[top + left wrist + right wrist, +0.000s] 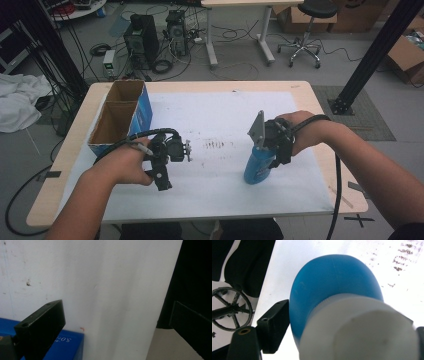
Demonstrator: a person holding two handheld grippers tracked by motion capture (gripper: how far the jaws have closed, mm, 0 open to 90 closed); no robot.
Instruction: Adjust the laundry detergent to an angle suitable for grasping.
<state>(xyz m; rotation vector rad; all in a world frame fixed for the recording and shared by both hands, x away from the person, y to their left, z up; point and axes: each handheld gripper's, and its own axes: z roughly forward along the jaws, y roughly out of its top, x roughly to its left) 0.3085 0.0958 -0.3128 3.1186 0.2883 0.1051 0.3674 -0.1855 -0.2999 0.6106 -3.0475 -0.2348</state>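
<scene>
The right gripper (266,150) came down over a blue bottle (257,170) that stood upright on the white sheet (220,120) covering the table (320,100), to the right of the middle and near the front. In the right gripper view the bottle's white cap (362,332) sat between the two black jaws, the left jaw right against the blue shoulder; the other jaw showed only at the frame's right edge beside the cap. The jaws stood about half closed around the bottle's neck; whether both pads pressed on it could not be told. The bottle's side carried a label with lighter print, too small to read.

The left gripper (187,150) lay level over the sheet, left of the middle, well apart from the bottle, its jaws wide with nothing between them. A blue box (125,117), open on top with two compartments, stood at the table's left. In the left gripper view its blue side (62,345) showed white print, upside down, of which only "5.0" could be made out.

Faint dark smudges (217,146) marked the sheet between the grippers.
</scene>
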